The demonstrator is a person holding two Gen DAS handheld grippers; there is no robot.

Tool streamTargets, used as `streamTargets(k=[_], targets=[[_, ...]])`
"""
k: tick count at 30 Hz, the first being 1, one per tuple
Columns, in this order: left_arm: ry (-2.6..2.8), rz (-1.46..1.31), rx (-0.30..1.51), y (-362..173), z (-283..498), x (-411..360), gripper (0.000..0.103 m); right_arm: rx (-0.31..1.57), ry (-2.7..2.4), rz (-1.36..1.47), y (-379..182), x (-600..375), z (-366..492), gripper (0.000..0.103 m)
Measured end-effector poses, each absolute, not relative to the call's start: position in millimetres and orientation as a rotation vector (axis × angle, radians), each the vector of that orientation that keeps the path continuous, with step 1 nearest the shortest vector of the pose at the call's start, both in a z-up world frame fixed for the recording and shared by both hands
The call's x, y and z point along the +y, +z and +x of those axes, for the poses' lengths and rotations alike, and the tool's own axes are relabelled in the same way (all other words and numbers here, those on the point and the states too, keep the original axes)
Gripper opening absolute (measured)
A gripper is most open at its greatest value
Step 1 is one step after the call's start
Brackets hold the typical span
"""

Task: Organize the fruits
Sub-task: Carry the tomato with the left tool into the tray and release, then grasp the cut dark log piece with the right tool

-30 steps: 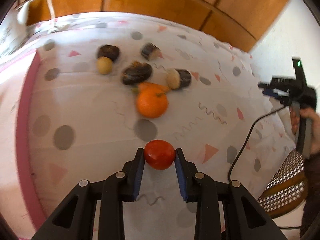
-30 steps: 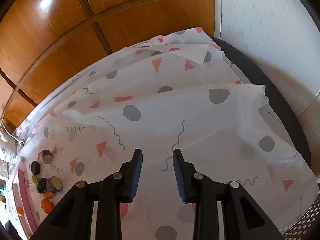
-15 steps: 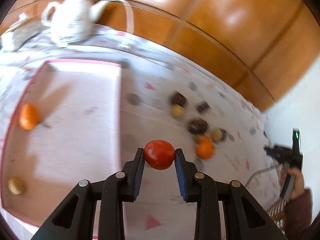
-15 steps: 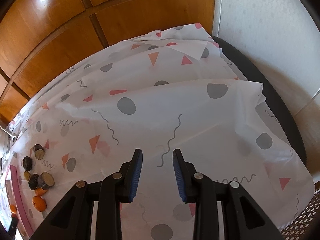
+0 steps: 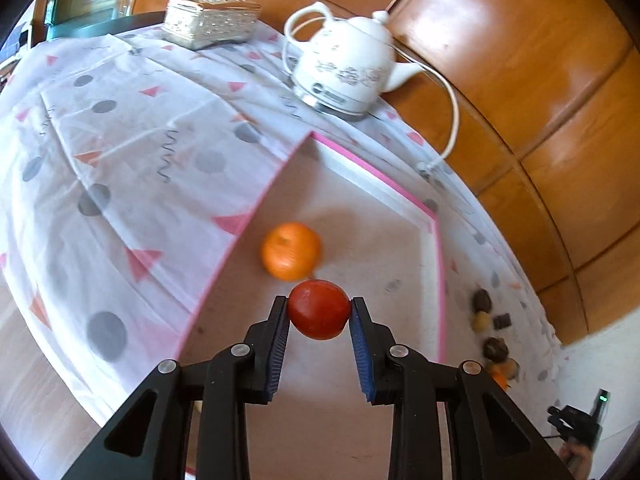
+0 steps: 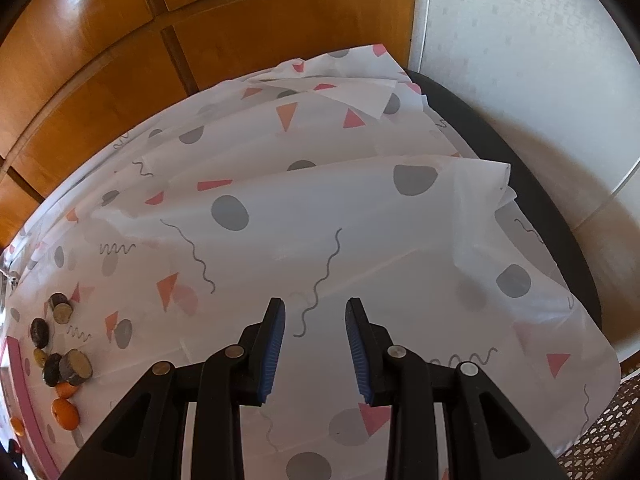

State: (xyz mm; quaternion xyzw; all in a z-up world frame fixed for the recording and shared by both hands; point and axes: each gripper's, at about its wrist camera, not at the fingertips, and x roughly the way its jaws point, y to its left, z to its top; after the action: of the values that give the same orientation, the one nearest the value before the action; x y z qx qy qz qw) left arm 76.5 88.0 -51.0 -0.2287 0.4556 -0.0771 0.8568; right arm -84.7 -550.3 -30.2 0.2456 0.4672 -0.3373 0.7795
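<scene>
We hold the tomato (image 5: 319, 309) pinched between both pads of the left gripper (image 5: 319, 318), above the pink-edged mat (image 5: 438, 264). Directly ahead of the fingertips, an orange (image 5: 291, 251) already lies on the mat; from this view we cannot tell whether the tomato touches it or only overlaps it in sight. A teapot (image 5: 346, 62) and a tissue box (image 5: 210, 20) stand far ahead, beyond the mat's far edge.

The right gripper (image 6: 315, 330) is spread and carries nothing; only the tablecloth (image 6: 360, 240) lies ahead of it. Far to its left, the remaining pile (image 6: 60, 352) sits on the cloth just outside the mat: several dark pieces, small yellowish ones and two orange fruits (image 6: 65, 412).

Status, as we judge it: at least one fruit is placed, one is in transit, and most of the pile is not yet sorted. The step in hand is to set the tomato down on the mat, near the orange.
</scene>
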Motion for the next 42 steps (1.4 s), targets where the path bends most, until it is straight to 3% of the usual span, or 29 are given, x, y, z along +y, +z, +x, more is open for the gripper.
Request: streamTargets(k=[14,22,27,42], targets=[[-0.055,-0.370,0.952,-65.9,68.3,88.3,0.036,1.037,-0.757,0.523,-35.0,-550.7,-82.3,0.032],[0.008,-0.335,0.909,-52.5,46.8,87.2,0.053,1.054,-0.737,0.526,-37.9,-549.3,-81.1,0.032],[0.044,-0.357,0.901,-50.3,38.2,99.3,0.056,1.067,-0.665,0.544,-41.2,-542.2,-76.2,0.032],[0.092,-0.411,0.910,-54.5,30.0,120.3,0.062,1.070,-0.223,0.376,-19.2,-423.8,16.9,0.037]])
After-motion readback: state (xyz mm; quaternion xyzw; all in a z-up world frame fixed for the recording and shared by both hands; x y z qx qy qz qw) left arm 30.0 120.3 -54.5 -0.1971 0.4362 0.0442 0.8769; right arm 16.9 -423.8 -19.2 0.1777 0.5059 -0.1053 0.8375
